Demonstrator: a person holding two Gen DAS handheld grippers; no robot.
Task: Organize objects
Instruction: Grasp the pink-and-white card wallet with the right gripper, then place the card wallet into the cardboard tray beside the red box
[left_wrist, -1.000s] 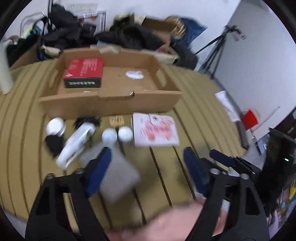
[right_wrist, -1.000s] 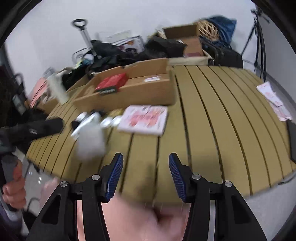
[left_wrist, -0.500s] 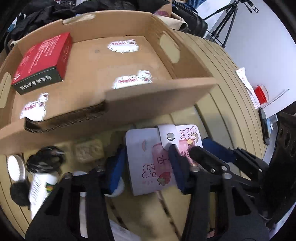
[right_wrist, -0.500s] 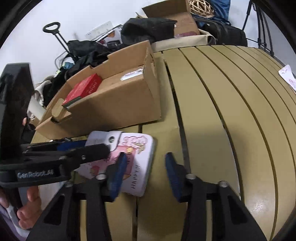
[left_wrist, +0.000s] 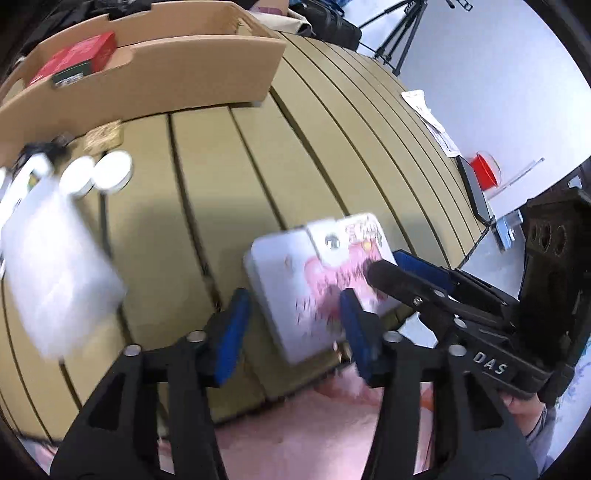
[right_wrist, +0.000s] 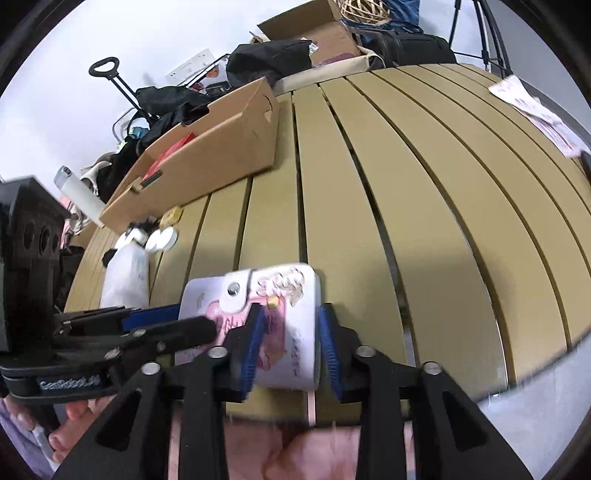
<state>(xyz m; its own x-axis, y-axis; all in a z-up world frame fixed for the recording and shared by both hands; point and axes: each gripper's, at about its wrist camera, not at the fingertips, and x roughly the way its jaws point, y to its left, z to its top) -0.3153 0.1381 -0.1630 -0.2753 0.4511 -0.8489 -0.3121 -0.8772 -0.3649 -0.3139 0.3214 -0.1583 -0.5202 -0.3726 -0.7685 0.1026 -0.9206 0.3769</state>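
Sitting between both pairs of blue pads is a small white and pink wallet (right_wrist: 284, 325) with a snap button. It lies near the front edge of the slatted table (right_wrist: 406, 184).

The right gripper (right_wrist: 290, 343) has its jaws on either side of the wallet's right part. One pad is over the pink picture and the other is at the wallet's right edge. The jaws are opening. I cannot tell if the pads press on the wallet.

The left gripper (left_wrist: 291, 325) has its jaws around the wallet's (left_wrist: 317, 280) left part. The left pad stands just off the wallet's edge, with a gap. The right pad lies over the pink picture. These jaws are opening too.

Going outward on the table (left_wrist: 229, 155), a blurry white bag (left_wrist: 55, 273) lies to the left. Past it are two round white lids (left_wrist: 99, 177) side by side. Behind them is a long cardboard box (left_wrist: 155, 81) with a red box (left_wrist: 74, 62) inside.

The right wrist view shows the left gripper (right_wrist: 162, 325) coming in from the left, with one black finger over the wallet. It also shows a hand (right_wrist: 70, 424) holding it, and a pile of dark bags (right_wrist: 266, 59) behind the cardboard box (right_wrist: 207, 158).

The left wrist view shows the right gripper (left_wrist: 406, 273) coming in from the right. It also shows a tripod (left_wrist: 399, 33), a red tub (left_wrist: 484, 171) and some papers (left_wrist: 432, 122) at the far table edge.
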